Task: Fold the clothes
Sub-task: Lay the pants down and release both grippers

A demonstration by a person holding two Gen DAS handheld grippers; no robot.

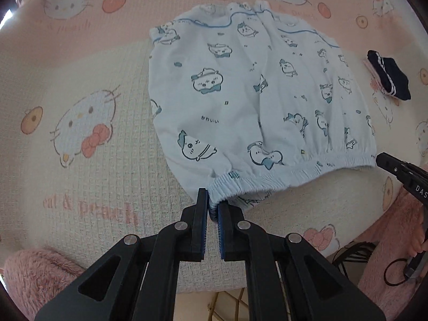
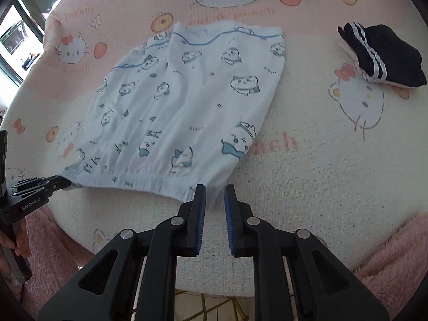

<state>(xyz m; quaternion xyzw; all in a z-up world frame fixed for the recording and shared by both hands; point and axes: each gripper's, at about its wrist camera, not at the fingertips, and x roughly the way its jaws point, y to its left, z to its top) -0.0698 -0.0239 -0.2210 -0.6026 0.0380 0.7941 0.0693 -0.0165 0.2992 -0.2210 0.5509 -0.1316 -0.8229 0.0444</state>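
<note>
Light blue shorts (image 1: 240,101) printed with cartoon animals lie flat on the pink cat-print cover (image 1: 80,80), elastic waistband toward me. My left gripper (image 1: 213,200) is shut on the waistband's left corner; in the right wrist view the left gripper (image 2: 60,180) pinches that same corner of the shorts (image 2: 182,101). My right gripper (image 2: 215,190) stands open at the waistband's right corner, the cloth edge lying between its fingertips. From the left wrist view, the right gripper (image 1: 381,159) sits at that corner.
A folded navy garment with white stripes (image 2: 385,53) (image 1: 389,76) lies at the far right of the cover (image 2: 321,160). Pink fluffy fabric (image 2: 396,246) (image 1: 34,272) borders the near edge. Cables (image 1: 353,254) hang at the lower right. A hand (image 2: 18,243) holds the left gripper's handle.
</note>
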